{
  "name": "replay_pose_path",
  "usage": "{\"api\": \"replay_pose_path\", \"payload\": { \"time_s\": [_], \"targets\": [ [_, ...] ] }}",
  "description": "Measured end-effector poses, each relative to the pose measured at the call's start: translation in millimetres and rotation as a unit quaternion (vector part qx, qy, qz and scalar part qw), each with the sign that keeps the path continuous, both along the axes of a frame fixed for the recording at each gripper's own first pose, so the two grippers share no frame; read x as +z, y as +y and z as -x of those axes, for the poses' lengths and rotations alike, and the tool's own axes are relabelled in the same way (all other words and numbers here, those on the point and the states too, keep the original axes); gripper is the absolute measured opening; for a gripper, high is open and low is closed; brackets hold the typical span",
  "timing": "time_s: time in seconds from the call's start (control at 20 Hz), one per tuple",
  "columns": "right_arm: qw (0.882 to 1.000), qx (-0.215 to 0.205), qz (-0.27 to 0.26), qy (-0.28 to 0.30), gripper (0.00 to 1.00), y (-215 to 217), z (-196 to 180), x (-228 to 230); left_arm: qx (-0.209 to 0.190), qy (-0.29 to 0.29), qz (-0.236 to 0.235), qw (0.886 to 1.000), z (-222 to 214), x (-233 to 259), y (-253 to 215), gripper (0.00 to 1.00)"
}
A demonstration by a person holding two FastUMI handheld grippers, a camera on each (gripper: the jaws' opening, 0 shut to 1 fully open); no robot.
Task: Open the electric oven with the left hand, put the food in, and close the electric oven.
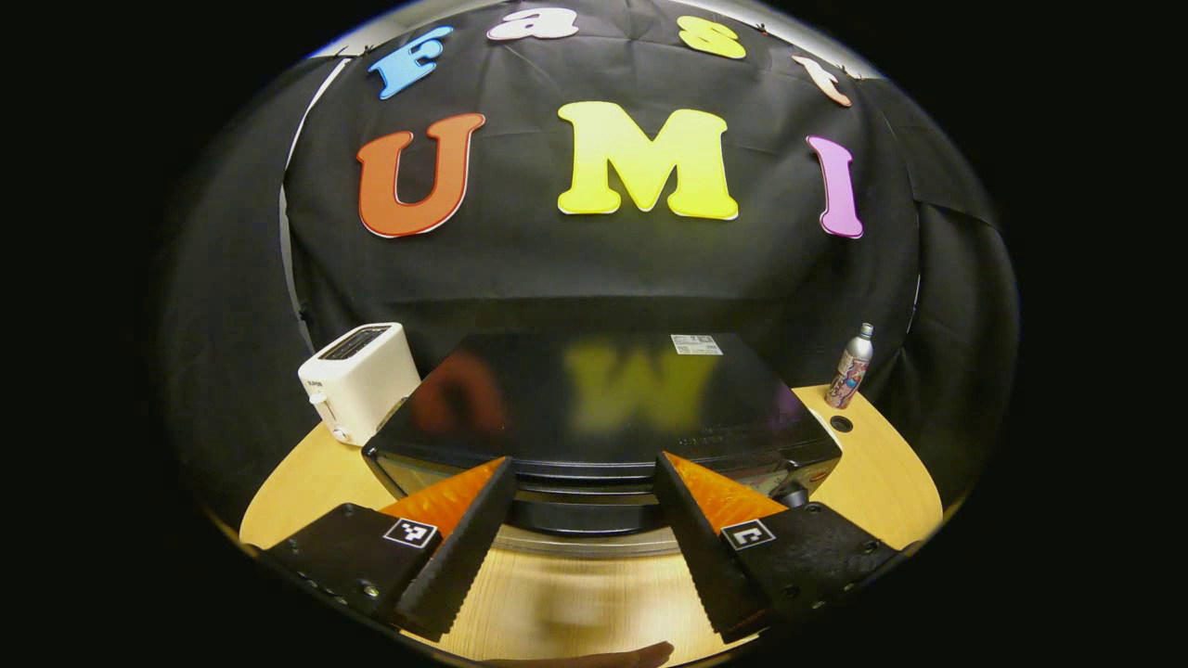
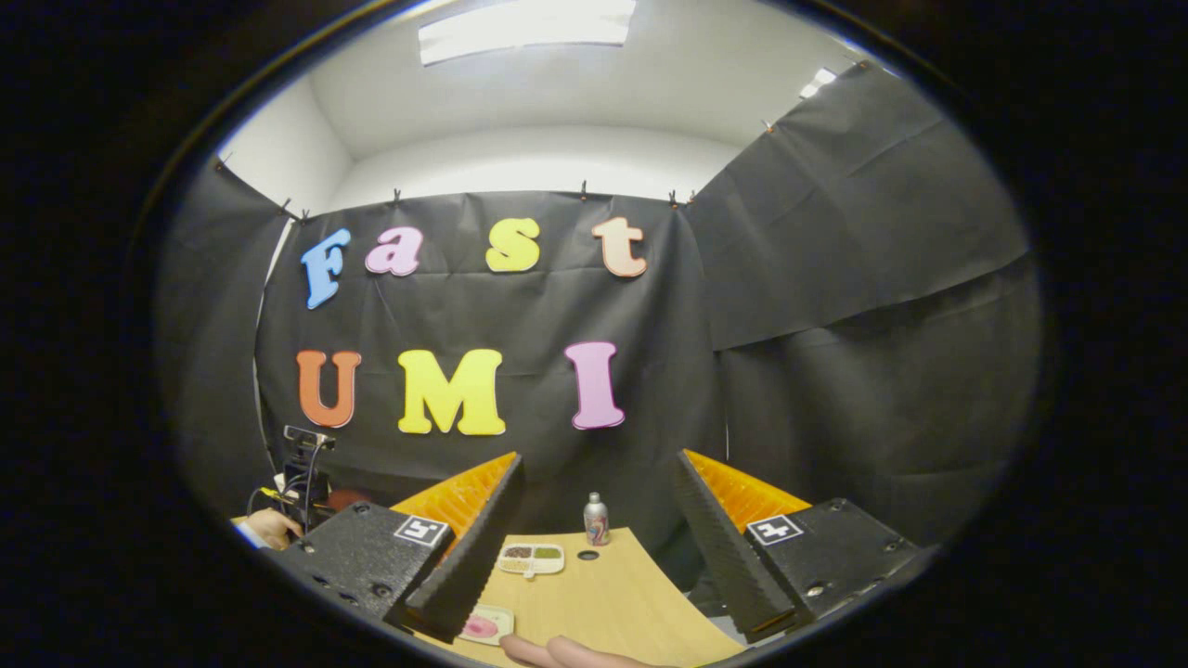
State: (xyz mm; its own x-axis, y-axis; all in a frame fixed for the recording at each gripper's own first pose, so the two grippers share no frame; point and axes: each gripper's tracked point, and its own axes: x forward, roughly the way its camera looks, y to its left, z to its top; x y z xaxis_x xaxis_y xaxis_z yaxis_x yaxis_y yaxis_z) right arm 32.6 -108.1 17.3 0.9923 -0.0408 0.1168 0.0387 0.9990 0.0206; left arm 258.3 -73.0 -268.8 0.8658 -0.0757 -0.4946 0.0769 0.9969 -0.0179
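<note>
The black electric oven (image 1: 594, 399) stands on the wooden table (image 1: 594, 594), seen from above its front edge. Its dark door handle (image 1: 575, 508) runs across just beyond and between my left gripper's fingers. My left gripper (image 1: 585, 461) is open and holds nothing. In the right gripper view, my right gripper (image 2: 599, 456) hangs open and bare above the table (image 2: 622, 603). Below it lies a small plate with pink food (image 2: 483, 624), partly hidden by a finger (image 2: 464, 557). Farther back sits a divided tray of food (image 2: 531, 557).
A white toaster (image 1: 357, 380) stands left of the oven, with a slim bottle (image 1: 851, 368) and a table hole (image 1: 841, 424) to its right. The same bottle (image 2: 595, 520) shows behind the tray. A hand (image 2: 269, 527) is at far left; fingers (image 2: 566, 651) show low down.
</note>
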Motion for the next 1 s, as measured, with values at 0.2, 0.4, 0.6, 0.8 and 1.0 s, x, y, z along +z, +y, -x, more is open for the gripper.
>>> {"api": "replay_pose_path", "payload": {
  "time_s": [0.2,0.4,0.6,0.8,1.0],
  "targets": [
    [1.000,0.006,0.003,0.003,0.99,3,10,1,0.003,-0.007,0.008,1.000,16,0,1,0.95],
    [1.000,0.011,-0.003,0.008,1.00,1,17,0,0.007,-0.034,0.010,0.999,36,-1,2,0.95],
    [1.000,0.010,-0.003,0.012,0.99,1,24,-1,0.009,-0.040,0.019,0.999,59,-7,4,0.95],
    [1.000,0.009,-0.012,0.014,0.99,1,31,0,0.008,-0.040,0.026,0.999,82,-18,6,0.95],
    [1.000,0.014,-0.015,0.014,1.00,4,38,1,0.004,-0.032,0.032,0.999,107,-33,8,0.95]
  ]
}}
